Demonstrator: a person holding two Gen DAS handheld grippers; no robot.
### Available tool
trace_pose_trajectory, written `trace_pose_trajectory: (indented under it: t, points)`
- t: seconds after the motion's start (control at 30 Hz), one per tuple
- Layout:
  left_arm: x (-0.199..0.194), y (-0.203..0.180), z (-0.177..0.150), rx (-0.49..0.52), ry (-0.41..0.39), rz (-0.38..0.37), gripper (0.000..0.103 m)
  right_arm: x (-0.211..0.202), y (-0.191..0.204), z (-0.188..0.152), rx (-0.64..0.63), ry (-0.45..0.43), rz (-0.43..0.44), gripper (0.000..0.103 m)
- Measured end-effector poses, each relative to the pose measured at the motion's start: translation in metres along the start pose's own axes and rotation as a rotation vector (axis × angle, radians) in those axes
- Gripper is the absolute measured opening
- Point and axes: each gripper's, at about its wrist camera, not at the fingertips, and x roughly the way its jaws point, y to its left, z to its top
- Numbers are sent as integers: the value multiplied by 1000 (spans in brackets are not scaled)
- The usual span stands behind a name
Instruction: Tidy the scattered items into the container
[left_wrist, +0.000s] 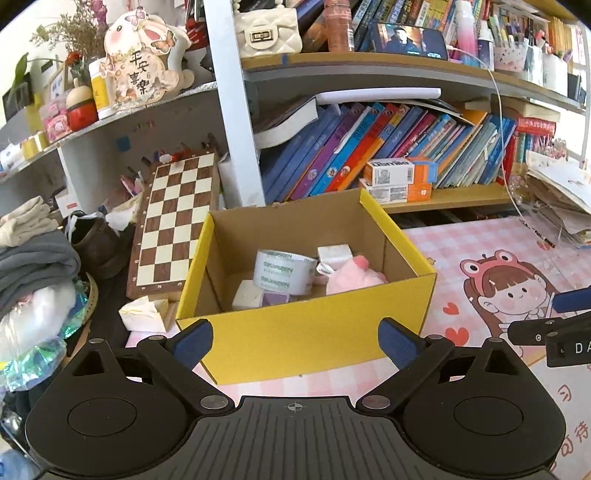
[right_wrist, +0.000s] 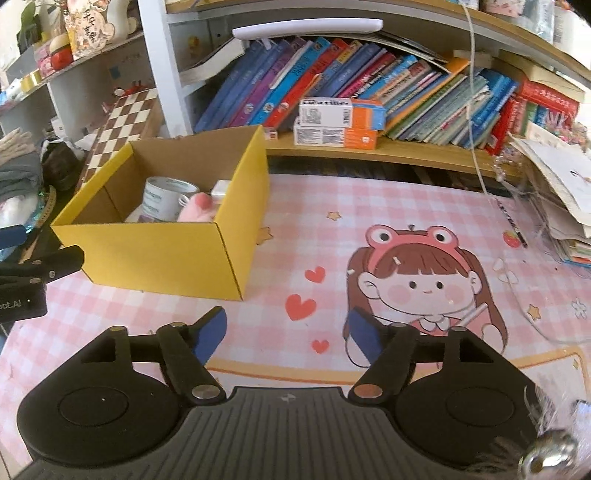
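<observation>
Yellow cardboard box (left_wrist: 306, 332) sits open-topped on a pink checked desk mat (right_wrist: 332, 206) w/ a cartoon girl in a frog hat printed on it (right_wrist: 417, 280); box is at the mat's left end, just in front of the bookshelf. Inside the box: roll of grey tape (left_wrist: 282, 271) standing on edge, a pink plush toy (left_wrist: 354, 277) to its right against the right wall, a small white box (left_wrist: 334, 254) behind the plush, and a white/purple packet (left_wrist: 258, 297) lying flat near the front wall. Left gripper (left_wrist: 295, 341) hovers just in front of the box's near wall, blue-padded fingers (left_wrist: 194, 345) spread wide, nothing between them. Right gripper (right_wrist: 286, 338) is over the mat to the right of the box, near the red hearts, jaws also spread and empty, apart from the box. Each gripper shows at the edge of the other's view. Chessboard (left_wrist: 173, 225) leans behind the box on the left; folded clothes (left_wrist: 33, 258) further left. Leaning row of books (right_wrist: 351, 74) on the shelf behind, w/ two stacked orange-and-white cartons (right_wrist: 340, 123) in front of them. Loose papers (right_wrist: 557, 192) piled at the mat's far right.
</observation>
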Motion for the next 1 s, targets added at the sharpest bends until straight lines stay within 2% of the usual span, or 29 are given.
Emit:
trace_pose_trajectory:
  t: [0.23,0.5,0.73,1.0]
  points:
    - [-7,-10,-8,-15,-8,17,98,-5,-1,-14,10,-11,-39,81]
    - [-9,-24,-18,-11,-10,37,100,-10,4,-26,-8,-64,-121,97]
    - [-9,-32,-24,26,1,44,102,-6,8,-30,-27,-49,-111,99]
    - [-5,-30,-26,9,36,38,103,-4,8,-29,-19,-38,-108,101]
